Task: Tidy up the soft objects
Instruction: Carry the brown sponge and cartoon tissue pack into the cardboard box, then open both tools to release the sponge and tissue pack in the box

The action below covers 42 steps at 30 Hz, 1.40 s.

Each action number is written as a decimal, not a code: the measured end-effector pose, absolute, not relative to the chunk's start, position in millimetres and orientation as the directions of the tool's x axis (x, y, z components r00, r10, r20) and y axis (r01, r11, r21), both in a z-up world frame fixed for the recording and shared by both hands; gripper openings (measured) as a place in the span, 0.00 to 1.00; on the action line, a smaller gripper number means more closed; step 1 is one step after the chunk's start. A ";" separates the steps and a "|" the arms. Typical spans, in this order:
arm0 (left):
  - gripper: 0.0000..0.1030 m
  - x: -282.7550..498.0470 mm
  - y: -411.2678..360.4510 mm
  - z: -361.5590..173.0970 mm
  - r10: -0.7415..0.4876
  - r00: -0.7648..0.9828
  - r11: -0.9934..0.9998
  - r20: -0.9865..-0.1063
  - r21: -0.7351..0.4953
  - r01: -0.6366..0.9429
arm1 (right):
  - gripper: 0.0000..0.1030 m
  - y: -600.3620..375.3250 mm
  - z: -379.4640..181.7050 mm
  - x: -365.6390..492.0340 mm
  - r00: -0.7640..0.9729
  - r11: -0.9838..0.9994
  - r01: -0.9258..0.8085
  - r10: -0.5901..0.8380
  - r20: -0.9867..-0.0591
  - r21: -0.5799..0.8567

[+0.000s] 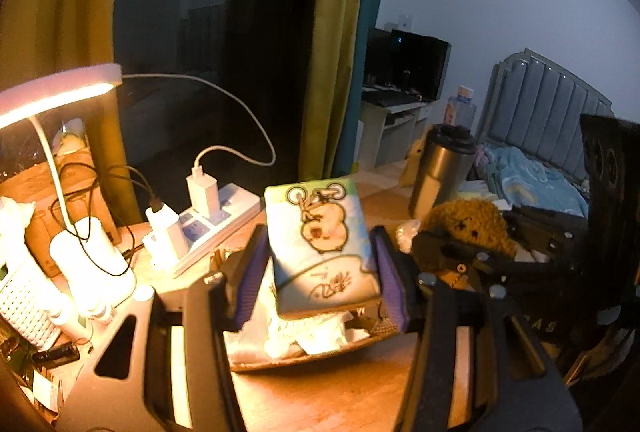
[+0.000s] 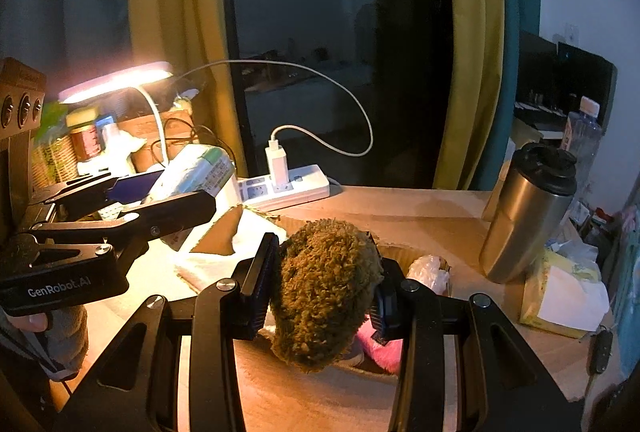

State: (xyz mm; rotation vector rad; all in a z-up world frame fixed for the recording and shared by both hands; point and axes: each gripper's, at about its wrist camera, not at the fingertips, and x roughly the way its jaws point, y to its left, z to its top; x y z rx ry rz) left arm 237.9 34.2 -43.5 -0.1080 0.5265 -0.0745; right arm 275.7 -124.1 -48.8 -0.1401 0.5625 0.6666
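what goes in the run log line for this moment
left gripper: shut on tissue pack | right gripper: shut on brown plush | both held above tray | desk lamp on

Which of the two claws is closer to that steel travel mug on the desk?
Right. The right claw, gripping the brown plush toy, sits just left of the steel mug. The left claw, holding the tissue pack, is farther left.

Wooden table carries power strip, steel tumbler, tissues
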 end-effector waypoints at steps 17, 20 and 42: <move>0.51 287.5 43.4 -98.5 -0.102 0.791 0.990 -0.603 -0.135 0.025 | 0.41 -113.5 -88.0 320.6 0.591 0.785 -0.611 0.534 -0.605 0.097; 0.51 292.3 42.5 -108.1 -0.105 0.772 0.991 -0.627 -0.131 0.028 | 0.41 -110.4 -94.8 326.0 0.578 0.785 -0.610 0.535 -0.616 0.108; 0.59 310.7 53.7 -140.0 -0.072 0.695 0.993 -0.715 -0.119 -0.021 | 0.52 -95.7 -113.1 345.9 0.546 0.789 -0.598 0.528 -0.650 0.138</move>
